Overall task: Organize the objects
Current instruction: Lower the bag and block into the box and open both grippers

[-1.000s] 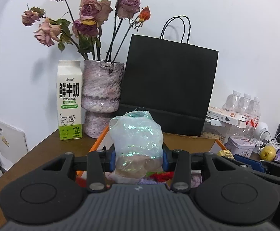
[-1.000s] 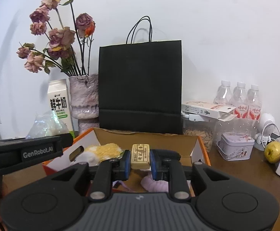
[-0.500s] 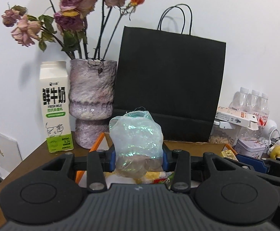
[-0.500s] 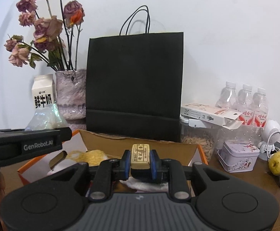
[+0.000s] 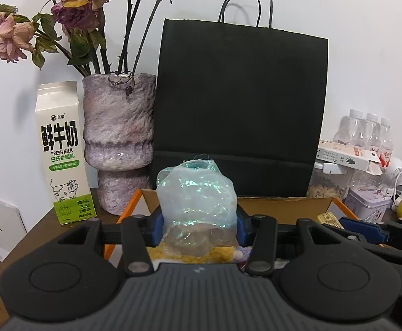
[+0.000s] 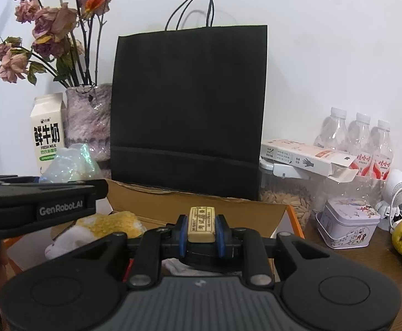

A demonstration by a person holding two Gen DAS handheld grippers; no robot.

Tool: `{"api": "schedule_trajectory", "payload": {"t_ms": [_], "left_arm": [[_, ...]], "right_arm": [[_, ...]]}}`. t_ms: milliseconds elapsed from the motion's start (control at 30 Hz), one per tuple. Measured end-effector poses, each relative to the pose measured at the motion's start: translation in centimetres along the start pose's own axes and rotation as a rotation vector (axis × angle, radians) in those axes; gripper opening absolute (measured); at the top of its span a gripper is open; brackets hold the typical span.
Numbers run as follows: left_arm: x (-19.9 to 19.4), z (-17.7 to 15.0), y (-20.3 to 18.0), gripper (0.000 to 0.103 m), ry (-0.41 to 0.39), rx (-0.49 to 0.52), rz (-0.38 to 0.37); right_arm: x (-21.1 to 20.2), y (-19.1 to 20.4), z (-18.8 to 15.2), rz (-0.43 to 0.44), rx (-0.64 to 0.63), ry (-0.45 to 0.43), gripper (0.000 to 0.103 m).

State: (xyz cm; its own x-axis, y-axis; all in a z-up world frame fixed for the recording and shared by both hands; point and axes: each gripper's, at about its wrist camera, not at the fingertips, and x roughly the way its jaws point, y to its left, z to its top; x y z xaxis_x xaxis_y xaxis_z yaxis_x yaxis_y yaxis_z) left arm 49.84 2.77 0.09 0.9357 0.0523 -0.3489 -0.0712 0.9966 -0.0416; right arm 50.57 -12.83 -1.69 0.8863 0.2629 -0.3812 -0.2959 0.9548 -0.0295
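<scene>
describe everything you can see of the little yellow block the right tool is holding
The small pale yellow rectangular block looks like a wrapped bar or eraser, with dark printed characters on its top face, too small to read. Its edges are rounded and it looks solid. It lies level, long axis pointing away from the camera, clamped on both long sides by the blue pads of the right tool. It is held over the open orange-edged cardboard box; nothing else touches it. It also shows in the left wrist view.
</scene>
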Motion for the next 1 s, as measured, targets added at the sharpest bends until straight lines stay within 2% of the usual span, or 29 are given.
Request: {"api": "schedule_trajectory", "payload": {"t_ms": [67, 133, 167, 200, 233, 300, 367, 567, 1000], "left_arm": [[0.0, 0.0, 0.1, 0.064, -0.001, -0.003, 0.002], [-0.1, 0.1, 0.2, 0.085, -0.009, -0.005, 0.009], [-0.3, 0.1, 0.2, 0.087, -0.017, -0.004, 0.013], [-0.3, 0.1, 0.3, 0.092, -0.024, 0.000, 0.018], [-0.4, 0.2, 0.3, 0.103, -0.027, 0.002, 0.022], [-0.5, 0.2, 0.5, 0.103, -0.041, -0.003, 0.035], [-0.4, 0.2, 0.7, 0.103, -0.039, -0.004, 0.040], [-0.1, 0.3, 1.2, 0.103, -0.030, -0.014, 0.066], [-1.0, 0.2, 1.2, 0.103, -0.015, -0.001, 0.056]], "right_arm": [[0.1, -0.2, -0.1, -0.004, 0.006, 0.003, 0.020], [0.3, -0.4, -0.1, -0.011, 0.014, 0.008, 0.024], [0.3, -0.6, -0.2, -0.016, 0.020, 0.011, 0.033], [0.4, -0.7, -0.3, -0.021, 0.027, 0.010, 0.048], [0.4, -0.9, -0.3, -0.028, 0.031, 0.009, 0.056], [0.4, -1.0, -0.3, -0.046, 0.036, 0.001, 0.088], [0.2, -1.1, -0.4, -0.041, 0.040, -0.013, 0.101], [0.3, -1.4, -0.3, -0.035, 0.057, 0.001, 0.103], [-0.6, -1.4, -0.1, -0.020, 0.059, -0.005, 0.103]]}}
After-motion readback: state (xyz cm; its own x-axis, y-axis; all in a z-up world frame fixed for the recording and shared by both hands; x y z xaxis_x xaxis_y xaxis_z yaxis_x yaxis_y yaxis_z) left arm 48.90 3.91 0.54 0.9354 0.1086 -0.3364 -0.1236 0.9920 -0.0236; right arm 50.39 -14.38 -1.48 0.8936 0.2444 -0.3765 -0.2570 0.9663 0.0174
